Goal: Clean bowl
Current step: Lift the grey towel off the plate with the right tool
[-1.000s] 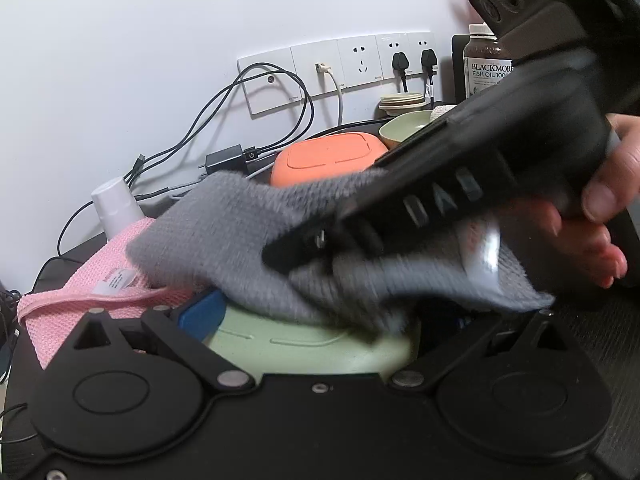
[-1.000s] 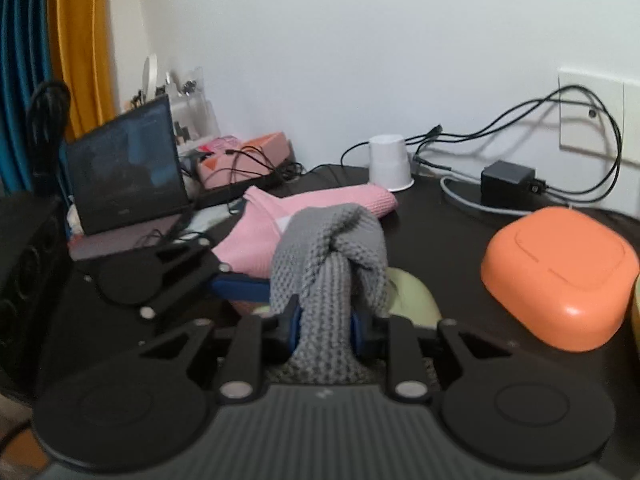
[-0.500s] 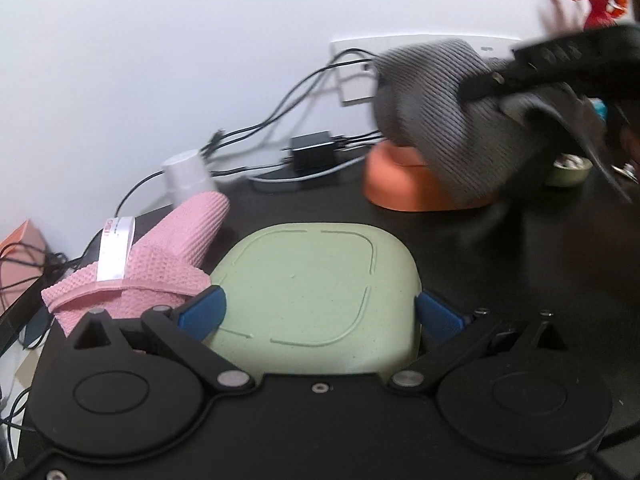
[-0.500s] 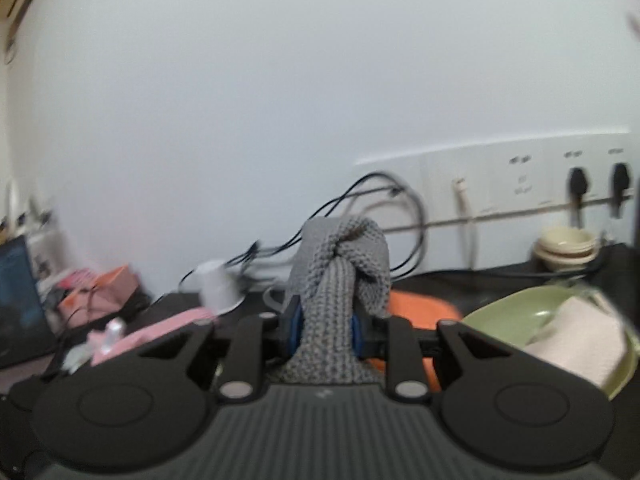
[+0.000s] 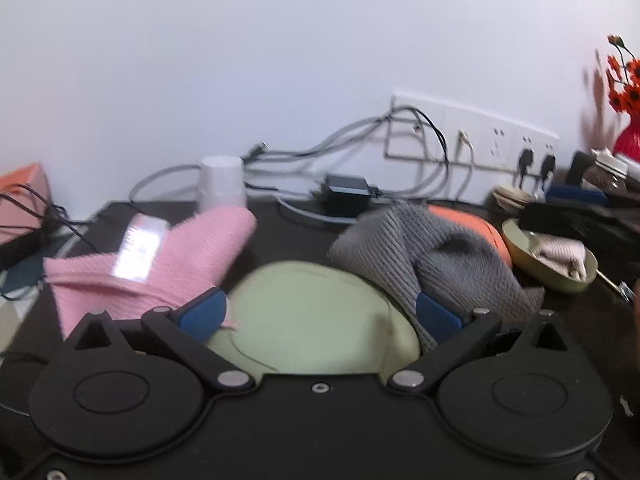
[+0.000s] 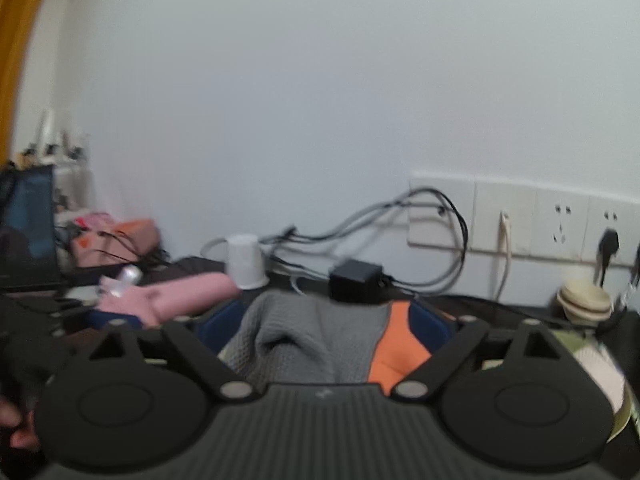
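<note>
Gripping the pale green rounded-square bowl (image 5: 320, 316) by its two sides, the left tool (image 5: 320, 312) kept it upside down and steady, its blue-padded fingers (image 5: 202, 312) spread wide around the rim and pressed against it, most likely so the base faced up for wiping. That bowl sat low over the dark surface (image 5: 296, 236), directly in front of the left camera. Beside it on the right lay the grey knitted cloth (image 5: 432, 252), slumped over the orange rounded-square bowl (image 5: 480, 224), one fold touching the left tool's right pad. From the right wrist camera the right tool (image 6: 328, 328) hung just above that same cloth with its fingers spread and nothing pinched between them, so the cloth seemed set down there within easy reach rather than in use. A pink knitted cloth (image 5: 160, 264) with a white label rested on the surface to the left, its edge under the left pad. Farther right an olive dish (image 5: 540, 268) held a pale folded rag. A white paper cup (image 5: 222, 184) stood upturned near the wall beside a black power adapter (image 5: 346, 194). Judging by this, the wipe of the green bowl's underside looked finished or paused.
</note>
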A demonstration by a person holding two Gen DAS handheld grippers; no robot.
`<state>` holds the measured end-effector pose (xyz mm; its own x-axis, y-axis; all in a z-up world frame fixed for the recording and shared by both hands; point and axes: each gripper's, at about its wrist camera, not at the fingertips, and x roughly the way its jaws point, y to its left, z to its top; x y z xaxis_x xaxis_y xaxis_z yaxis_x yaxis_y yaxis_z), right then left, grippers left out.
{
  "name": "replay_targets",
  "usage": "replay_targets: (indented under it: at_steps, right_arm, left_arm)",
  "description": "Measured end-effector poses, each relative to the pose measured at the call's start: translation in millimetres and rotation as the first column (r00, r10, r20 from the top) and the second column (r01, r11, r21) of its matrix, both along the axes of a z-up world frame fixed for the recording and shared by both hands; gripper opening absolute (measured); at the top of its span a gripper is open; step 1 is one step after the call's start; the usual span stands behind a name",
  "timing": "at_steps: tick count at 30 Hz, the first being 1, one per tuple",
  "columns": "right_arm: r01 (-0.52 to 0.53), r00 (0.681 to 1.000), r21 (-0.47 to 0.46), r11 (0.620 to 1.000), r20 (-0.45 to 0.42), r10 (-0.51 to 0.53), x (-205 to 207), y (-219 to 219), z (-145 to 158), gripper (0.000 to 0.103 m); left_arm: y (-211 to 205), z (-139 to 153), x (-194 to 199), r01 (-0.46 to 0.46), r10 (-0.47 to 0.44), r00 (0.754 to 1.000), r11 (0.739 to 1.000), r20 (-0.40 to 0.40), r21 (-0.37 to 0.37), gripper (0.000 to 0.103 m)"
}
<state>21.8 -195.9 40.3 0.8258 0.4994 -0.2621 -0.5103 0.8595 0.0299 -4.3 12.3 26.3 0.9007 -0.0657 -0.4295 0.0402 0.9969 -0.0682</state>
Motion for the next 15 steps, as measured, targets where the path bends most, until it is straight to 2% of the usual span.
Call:
replay_targets:
  at_steps: [2,4,7,12,15]
  right_arm:
    - [-0.076,0.996,-0.004,0.997,-0.038,0.075,-5,-4,4,0.095]
    - [-0.175,0.979,-0.031,0.984,-0.11,0.171,-14,-3,0,0.097]
    - [-0.237,0.961,-0.095,0.967,-0.168,0.219,-32,15,-13,0.099]
    - [-0.236,0.954,-0.102,0.966,-0.212,0.21,-35,54,-26,0.099]
    - [-0.211,0.964,-0.16,0.964,-0.199,0.178,-27,79,-28,0.099]
  left_arm:
    - [0,2,-2,-0.011,0.01,1.0,1.0,0.009,0.018,0.103]
    - [1,5,-3,-0.017,0.017,1.0,1.0,0.012,0.026,0.103]
    - [9,10,-5,-0.05,0.051,0.998,0.999,0.024,-0.008,0.103]
    - [26,16,-8,-0.141,0.142,0.989,0.989,0.045,-0.036,0.103]
    - [38,16,-5,-0.181,0.182,0.982,0.983,0.048,-0.028,0.103]
